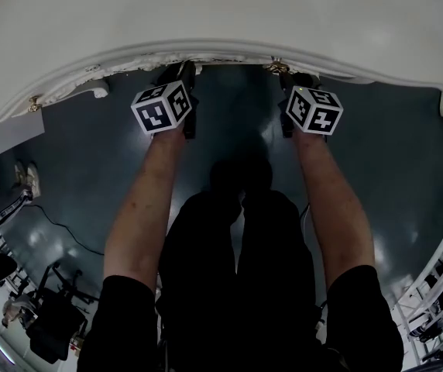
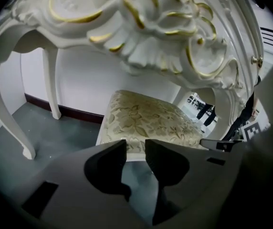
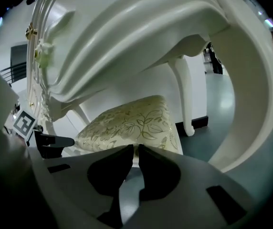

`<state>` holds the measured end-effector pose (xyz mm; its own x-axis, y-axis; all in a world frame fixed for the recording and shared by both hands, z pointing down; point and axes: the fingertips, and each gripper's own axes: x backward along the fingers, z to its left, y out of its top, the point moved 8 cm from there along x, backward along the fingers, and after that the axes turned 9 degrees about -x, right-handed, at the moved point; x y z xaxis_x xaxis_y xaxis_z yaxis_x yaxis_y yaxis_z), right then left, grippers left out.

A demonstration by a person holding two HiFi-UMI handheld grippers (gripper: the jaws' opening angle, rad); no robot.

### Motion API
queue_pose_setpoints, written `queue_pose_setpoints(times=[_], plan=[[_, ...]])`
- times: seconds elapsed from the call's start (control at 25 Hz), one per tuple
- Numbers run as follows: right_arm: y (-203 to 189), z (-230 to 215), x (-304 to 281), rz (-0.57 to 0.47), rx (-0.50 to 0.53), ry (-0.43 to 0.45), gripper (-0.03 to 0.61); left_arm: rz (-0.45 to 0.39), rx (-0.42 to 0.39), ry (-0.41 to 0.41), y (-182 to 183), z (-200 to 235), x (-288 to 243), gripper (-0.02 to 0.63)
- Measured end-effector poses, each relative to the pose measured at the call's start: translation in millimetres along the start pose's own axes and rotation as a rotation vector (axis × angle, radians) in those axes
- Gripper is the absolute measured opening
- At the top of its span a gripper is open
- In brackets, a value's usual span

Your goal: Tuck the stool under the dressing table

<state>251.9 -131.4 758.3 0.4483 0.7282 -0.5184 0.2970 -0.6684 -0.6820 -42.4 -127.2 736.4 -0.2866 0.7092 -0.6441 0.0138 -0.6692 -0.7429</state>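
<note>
1. Head view looks steeply down on the white top of the dressing table (image 1: 206, 14). It fills the upper part of the picture, and both its ends are cut off by the frame.
2. The stool (image 2: 146, 118) cannot be seen from above, because the table top covers it completely.
3. The left gripper (image 1: 181, 84) and the right gripper (image 1: 293, 84) reach under the carved front rim of the table. From above only their black bodies and the marker cubes (image 1: 162, 107) show; the tips are hidden under the rim.
4. The left gripper view shows the stool standing under the table, between the curved table legs (image 2: 53, 80). Its seat is cream with a leaf pattern. The stool's own legs are hidden behind the gripper body.
5. The left jaws stand a little apart. The white front rail of the seat shows through the narrow gap, and nothing is pinched between them. Whether the tips touch the rail, I cannot tell.
6. In the right gripper view the jaws are almost together, with only a thin slit, and they hold nothing. They point at the near edge of the seat; contact is not clear.
7. The person's lower body is only a dark shape over the grey floor (image 1: 82, 184).
</note>
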Motion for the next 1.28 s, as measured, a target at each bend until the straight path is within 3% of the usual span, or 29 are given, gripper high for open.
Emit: queue_pose_setpoints(times=[0.16,0.28,0.56,0.76,1.0,1.28], plan=[[0.6,4.8,20.7,0.013,-0.073,0.013,0.052,-0.017,-0.026,-0.011,1.1,-14.5,19.8,0.126],[-0.8,18.0,44.0,0.030,-0.062,0.024,0.052,-0.022,-0.028,-0.029,3.4,-25.0,44.9,0.116],[6.2,65.6,132.9,0.022,-0.103,0.046,0.052,-0.018,0.038,-0.067,11.2,-47.9,131.8,0.072],[32.4,107.2,184.4,-0.003,-0.068,0.117,0.051,-0.121,0.095,-0.104,39.4,-62.9,197.3,0.029],[45.5,164.5,260.3,0.058,0.011,0.267,0.052,-0.212,0.063,-0.120,69.4,-82.6,286.0,0.006],[102.9,219.7,365.2,0.019,0.117,0.349,0.051,-0.255,-0.090,-0.154,111.3,-123.9,402.9,0.006]])
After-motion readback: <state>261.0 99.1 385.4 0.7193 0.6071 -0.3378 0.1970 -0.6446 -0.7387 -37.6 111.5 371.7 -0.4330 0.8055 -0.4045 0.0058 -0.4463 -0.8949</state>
